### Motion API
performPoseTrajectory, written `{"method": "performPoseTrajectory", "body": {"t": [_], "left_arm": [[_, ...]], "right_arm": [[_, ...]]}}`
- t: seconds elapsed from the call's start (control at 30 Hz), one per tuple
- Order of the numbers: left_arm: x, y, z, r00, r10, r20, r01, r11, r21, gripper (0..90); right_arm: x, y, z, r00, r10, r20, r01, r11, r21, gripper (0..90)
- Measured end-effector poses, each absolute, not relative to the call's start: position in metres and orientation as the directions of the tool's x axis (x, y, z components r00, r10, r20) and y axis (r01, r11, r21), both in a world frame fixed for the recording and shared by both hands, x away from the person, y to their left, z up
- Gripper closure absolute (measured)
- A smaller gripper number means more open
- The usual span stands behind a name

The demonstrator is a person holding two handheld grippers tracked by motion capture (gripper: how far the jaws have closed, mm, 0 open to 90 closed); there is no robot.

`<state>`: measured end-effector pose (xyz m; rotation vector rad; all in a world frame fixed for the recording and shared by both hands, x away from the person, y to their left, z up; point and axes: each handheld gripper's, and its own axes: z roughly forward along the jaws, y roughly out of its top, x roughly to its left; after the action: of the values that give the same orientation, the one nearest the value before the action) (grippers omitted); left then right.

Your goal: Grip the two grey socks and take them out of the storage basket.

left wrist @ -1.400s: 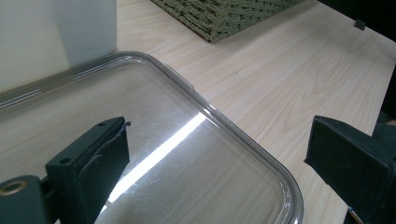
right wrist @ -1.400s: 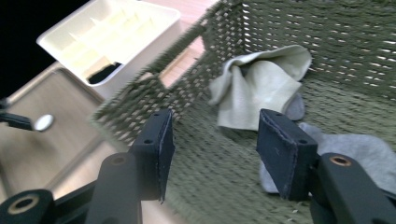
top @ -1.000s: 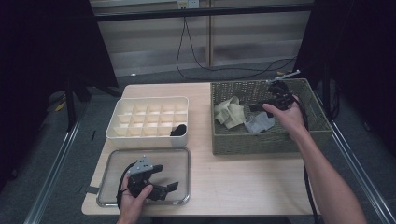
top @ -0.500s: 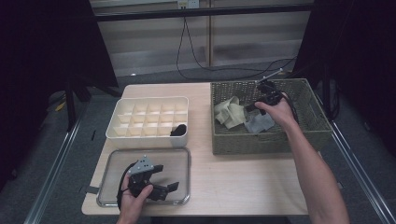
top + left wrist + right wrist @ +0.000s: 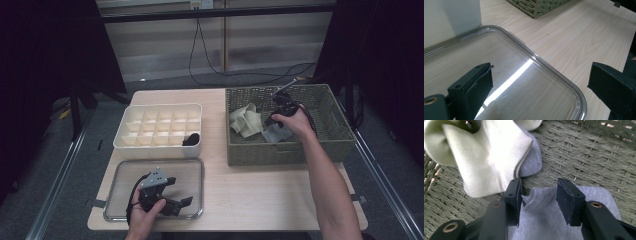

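Inside the olive woven wicker basket [image 5: 330, 135], near its front wall, the right hand-held gripper [image 5: 539, 195] straddles with parted jaws a bunched fold of the flat grey knit sock [image 5: 549, 225], unpinched.

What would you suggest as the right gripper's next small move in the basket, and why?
Probably close the right gripper on the grey sock. Its fingers stand apart on either side of a raised fold of that sock on the wicker basket floor, not yet pinching it. The cream sock lies just beside the fingers, so closing straight in should take the grey one alone.
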<state>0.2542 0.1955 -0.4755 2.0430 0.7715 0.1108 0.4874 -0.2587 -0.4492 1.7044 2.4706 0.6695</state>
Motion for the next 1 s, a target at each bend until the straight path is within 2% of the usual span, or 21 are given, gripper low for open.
{"method": "performPoseTrajectory", "body": {"t": [0.17, 0.3, 0.33, 0.37, 0.43, 0.53, 1.0], "left_arm": [[0.254, 0.196, -0.475, 0.794, 0.566, -0.222, 0.485, -0.37, 0.792, 5.2], [0.255, 0.196, -0.476, 0.788, 0.573, -0.225, 0.492, -0.367, 0.789, 5.1], [0.255, 0.197, -0.476, 0.788, 0.574, -0.224, 0.493, -0.37, 0.787, 5.0], [0.255, 0.197, -0.476, 0.788, 0.574, -0.224, 0.493, -0.37, 0.787, 5.0], [0.255, 0.197, -0.476, 0.785, 0.576, -0.228, 0.497, -0.365, 0.787, 5.0], [0.255, 0.196, -0.476, 0.783, 0.577, -0.233, 0.501, -0.363, 0.785, 5.0], [0.257, 0.195, -0.477, 0.777, 0.582, -0.24, 0.513, -0.364, 0.777, 5.0]], "right_arm": [[0.489, -0.257, -0.453, -0.385, 0.905, 0.179, 0.879, 0.301, 0.368, 56.6], [0.491, -0.258, -0.457, -0.377, 0.909, 0.179, 0.888, 0.299, 0.349, 61.6], [0.492, -0.257, -0.458, -0.369, 0.91, 0.189, 0.896, 0.294, 0.333, 68.1], [0.492, -0.257, -0.458, -0.369, 0.91, 0.189, 0.896, 0.294, 0.333, 68.1], [0.492, -0.256, -0.458, -0.368, 0.909, 0.195, 0.899, 0.294, 0.325, 77.5], [0.491, -0.257, -0.455, -0.363, 0.912, 0.192, 0.897, 0.286, 0.336, 83.0], [0.482, -0.266, -0.435, -0.376, 0.898, 0.229, 0.861, 0.248, 0.444, 84.9]]}}
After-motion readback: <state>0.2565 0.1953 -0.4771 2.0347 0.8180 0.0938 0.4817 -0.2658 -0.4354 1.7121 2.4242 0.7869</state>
